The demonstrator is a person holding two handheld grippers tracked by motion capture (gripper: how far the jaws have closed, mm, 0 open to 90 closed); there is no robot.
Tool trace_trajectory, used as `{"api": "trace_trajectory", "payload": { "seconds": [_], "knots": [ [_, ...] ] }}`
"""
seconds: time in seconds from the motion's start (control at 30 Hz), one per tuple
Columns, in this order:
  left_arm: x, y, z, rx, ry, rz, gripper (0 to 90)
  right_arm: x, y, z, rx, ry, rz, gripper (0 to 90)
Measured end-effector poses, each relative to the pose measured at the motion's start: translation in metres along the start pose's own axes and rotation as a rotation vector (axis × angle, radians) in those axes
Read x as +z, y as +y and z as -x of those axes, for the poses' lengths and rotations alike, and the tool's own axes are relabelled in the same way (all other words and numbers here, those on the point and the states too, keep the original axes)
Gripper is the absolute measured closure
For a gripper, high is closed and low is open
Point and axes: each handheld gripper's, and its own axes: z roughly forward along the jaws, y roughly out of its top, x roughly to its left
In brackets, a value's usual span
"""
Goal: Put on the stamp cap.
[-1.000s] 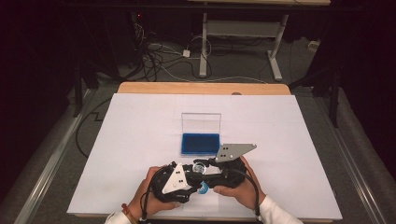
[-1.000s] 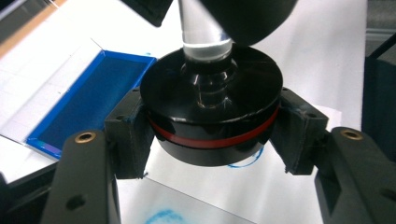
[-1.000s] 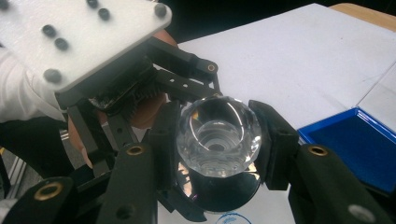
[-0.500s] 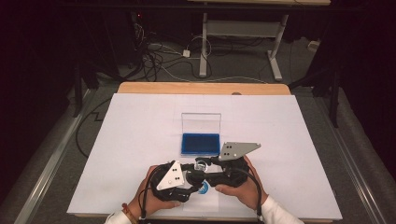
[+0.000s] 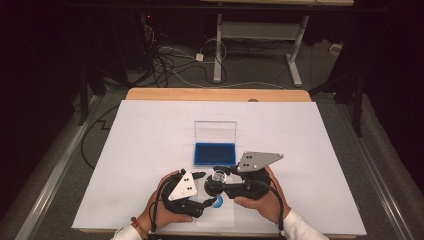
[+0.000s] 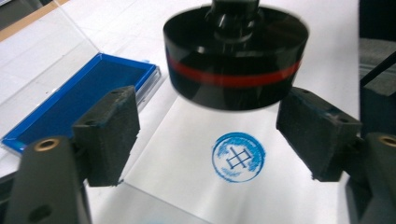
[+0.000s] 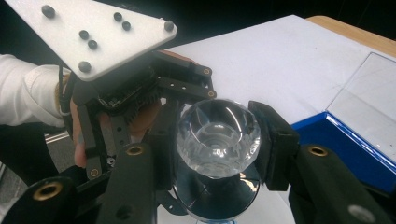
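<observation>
Right at the bottom of the high view, both hands sit close together at the near edge of the bench. The left gripper has just been opening: in the left gripper view its two black pads stand well apart, either side of the stamp but off it, nothing pressed between them. Below that gap lies a white sheet of paper with a round blue stamp mark on it, a crossed figure inside a ring.

The right gripper is clamped on the stamp's clear knob, jaws tight on both sides of it, in the lower middle of the right gripper view. The stamp's black disc with its red band hangs above the paper, clear of the mark, at the top centre of the left gripper view.

A little farther up the frame, just beyond the grippers, sits the blue ink pad, open, its clear lid standing up behind it. Past the bench's wooden far edge, cables trail across the floor.
</observation>
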Motion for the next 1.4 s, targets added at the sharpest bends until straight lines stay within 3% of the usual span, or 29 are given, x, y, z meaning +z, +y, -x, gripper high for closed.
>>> {"api": "trace_trajectory", "payload": {
  "seconds": [0.6,1.17,1.4],
  "knots": [
    [-0.018,-0.016,-0.016,0.009,0.089,-0.014,16.8,-0.012,0.001,0.007,-0.022,-0.048,-0.003,57.0],
    [-0.049,-0.041,-0.033,-0.032,0.184,-0.038,16.8,-0.029,0.000,0.018,-0.030,-0.100,-0.003,57.0],
    [-0.063,-0.059,-0.037,-0.066,0.207,-0.049,16.8,-0.037,-0.001,0.023,-0.024,-0.121,0.001,56.9]
  ]
}}
